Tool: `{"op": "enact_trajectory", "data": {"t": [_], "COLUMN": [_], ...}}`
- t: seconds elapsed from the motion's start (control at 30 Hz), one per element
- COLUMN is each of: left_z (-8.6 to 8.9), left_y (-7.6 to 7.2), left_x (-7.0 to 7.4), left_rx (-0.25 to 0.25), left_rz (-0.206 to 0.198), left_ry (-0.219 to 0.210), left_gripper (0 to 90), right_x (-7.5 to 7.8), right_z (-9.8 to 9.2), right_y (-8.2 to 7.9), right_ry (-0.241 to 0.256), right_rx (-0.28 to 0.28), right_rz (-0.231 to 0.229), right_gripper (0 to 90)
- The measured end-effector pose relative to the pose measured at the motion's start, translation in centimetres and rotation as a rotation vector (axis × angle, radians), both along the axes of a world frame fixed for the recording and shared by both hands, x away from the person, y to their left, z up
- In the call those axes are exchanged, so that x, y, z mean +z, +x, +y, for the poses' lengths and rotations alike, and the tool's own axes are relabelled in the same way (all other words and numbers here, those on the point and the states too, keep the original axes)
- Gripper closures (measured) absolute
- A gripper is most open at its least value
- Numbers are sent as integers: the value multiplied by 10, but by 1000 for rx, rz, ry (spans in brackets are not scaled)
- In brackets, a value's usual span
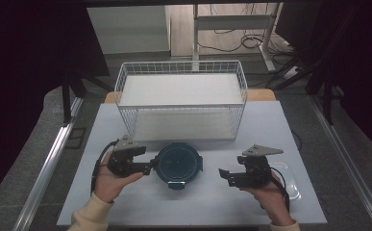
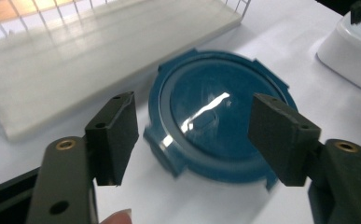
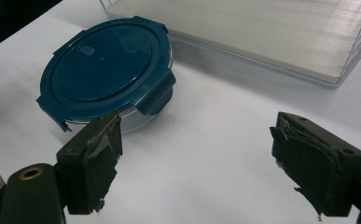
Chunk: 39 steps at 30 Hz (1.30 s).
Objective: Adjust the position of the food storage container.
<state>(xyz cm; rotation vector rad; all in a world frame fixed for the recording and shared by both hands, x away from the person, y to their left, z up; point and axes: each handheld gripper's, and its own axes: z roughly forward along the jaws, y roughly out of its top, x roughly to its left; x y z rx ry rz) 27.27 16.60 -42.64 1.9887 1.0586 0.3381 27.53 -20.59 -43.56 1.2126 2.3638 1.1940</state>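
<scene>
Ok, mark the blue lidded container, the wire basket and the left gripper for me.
blue lidded container [image 1: 178,163]: high view, centre of its lid.
wire basket [image 1: 181,66]: high view, far top rim.
left gripper [image 2: 194,133]: left gripper view, midway between its two open jaw tips, over the lid.

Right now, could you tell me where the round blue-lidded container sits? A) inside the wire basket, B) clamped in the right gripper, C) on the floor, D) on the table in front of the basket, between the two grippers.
D: the blue-lidded container rests on the table before the wire basket, between the open left gripper and right gripper.
</scene>
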Motion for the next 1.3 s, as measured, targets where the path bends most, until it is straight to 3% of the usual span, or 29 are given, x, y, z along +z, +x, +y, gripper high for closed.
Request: {"op": "enact_trajectory", "data": {"t": [0.07, 0.1, 0.13, 0.2, 0.47, 0.6, 0.73, 0.77, 0.87, 1.07, 1.3], "left_z": [-9, -9, -15, -20, -37, -42, -47, -50, -58, -72, -77], "left_y": [15, 15, 27, 38, 67, 80, 88, 93, 99, 111, 116], "left_x": [5, 5, 6, 5, 2, -3, -8, -11, -17, -34, -44], "left_rx": [-34, -34, -49, -56, -74, -66, -75, -77, -84, -79, -83], "left_rz": [1, 1, 17, 17, 43, 79, 95, 101, 104, 105, 118], "left_ry": [14, 14, -3, 4, 13, 20, 12, 19, 43, 60, 87], "left_gripper": [371, 373, 378, 412, 545, 673, 768, 828, 877, 900, 900], "right_x": [1, 1, 1, 2, -1, -2, -2, -2, -3, -4, -7], "right_z": [-1, -2, -2, -3, -4, -4, -4, -3, -4, -4, -4], "right_y": [0, 0, 0, 0, 1, 2, 2, 2, 2, 3, 4], "right_ry": [3, 5, 4, 5, 3, 2, -1, 0, -1, -2, -6], "right_rx": [-2, -4, -5, -10, -14, -18, -17, -16, -20, -21, -25], "right_rz": [-3, -5, -7, -7, -1, 3, 2, 2, 5, 5, 9], "right_gripper": [159, 160, 160, 159, 160, 159, 160, 159, 159, 159, 159]}}
